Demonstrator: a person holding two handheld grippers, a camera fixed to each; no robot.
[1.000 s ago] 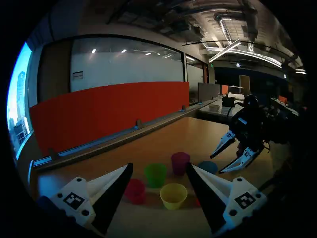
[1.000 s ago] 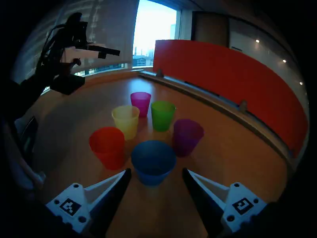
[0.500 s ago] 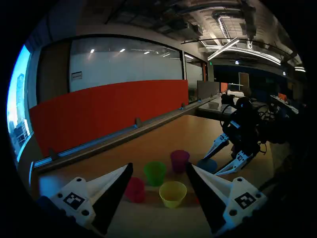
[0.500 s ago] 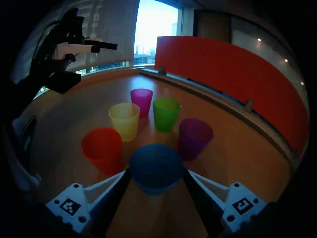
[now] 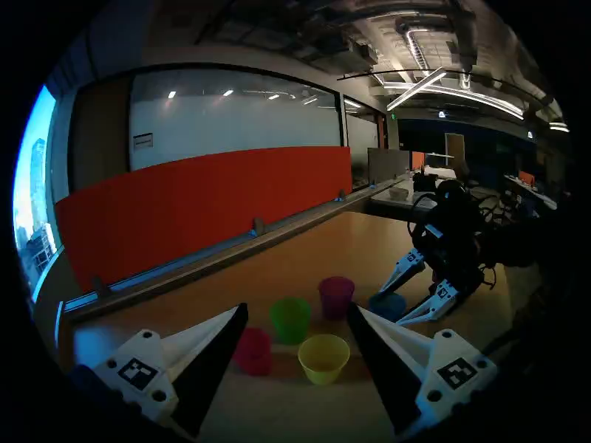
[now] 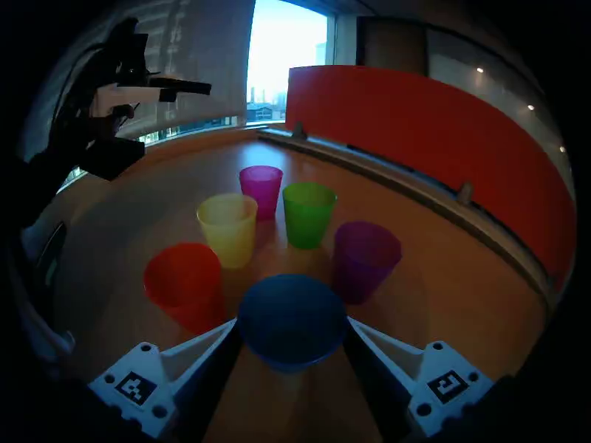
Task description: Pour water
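Observation:
Six plastic cups stand in a cluster on a wooden table (image 6: 443, 310). The blue cup (image 6: 292, 325) sits between the fingers of my right gripper (image 6: 291, 326), which is open with its fingertips close on either side of the cup. Behind it are a red cup (image 6: 183, 284), a yellow cup (image 6: 227, 227), a magenta cup (image 6: 260, 188), a green cup (image 6: 308, 213) and a purple cup (image 6: 365, 258). My left gripper (image 5: 295, 310) hangs open above the table, holding nothing. From there the right gripper (image 5: 391, 306) straddles the blue cup (image 5: 385, 304).
A long red partition (image 5: 207, 199) with a rail runs along the table's far edge. Bright windows (image 6: 284, 52) lie beyond the table's end. In the right gripper view the left gripper (image 6: 177, 118) is held high at the left. Desks (image 5: 414, 192) stand farther off.
My right gripper has moved forward and lower, so the blue cup now sits between its fingers instead of ahead of them. The left gripper has barely shifted.

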